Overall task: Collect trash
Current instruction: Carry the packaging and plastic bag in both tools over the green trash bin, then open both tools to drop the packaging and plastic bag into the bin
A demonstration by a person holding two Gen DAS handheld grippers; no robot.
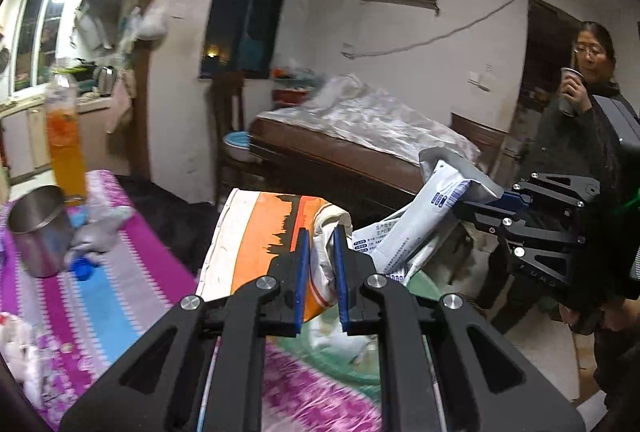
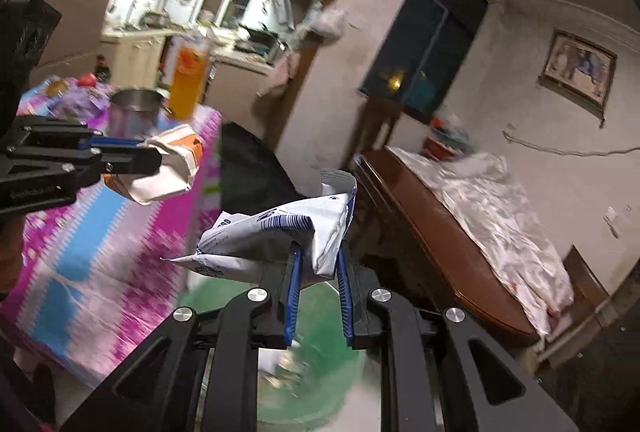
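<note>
My left gripper [image 1: 321, 237] is shut on a crumpled orange-and-white wrapper [image 1: 260, 240], held above a green bin [image 1: 416, 286]. In the right wrist view the same left gripper [image 2: 154, 154] holds that wrapper [image 2: 172, 164] beside the table. My right gripper [image 2: 318, 256] is shut on a white-and-blue printed packet [image 2: 276, 232], held over the green bin [image 2: 320, 316], which has some trash inside. In the left wrist view the right gripper [image 1: 466, 202] holds the packet [image 1: 432, 216] just right of my left fingers.
A table with a pink, blue and white cloth [image 1: 92, 296] carries a steel mug [image 1: 38, 230], an orange drink bottle [image 1: 64, 136] and crumpled white paper [image 1: 20, 356]. A wooden bed [image 1: 352, 148] stands behind. A person [image 1: 576, 120] drinks from a cup at the right.
</note>
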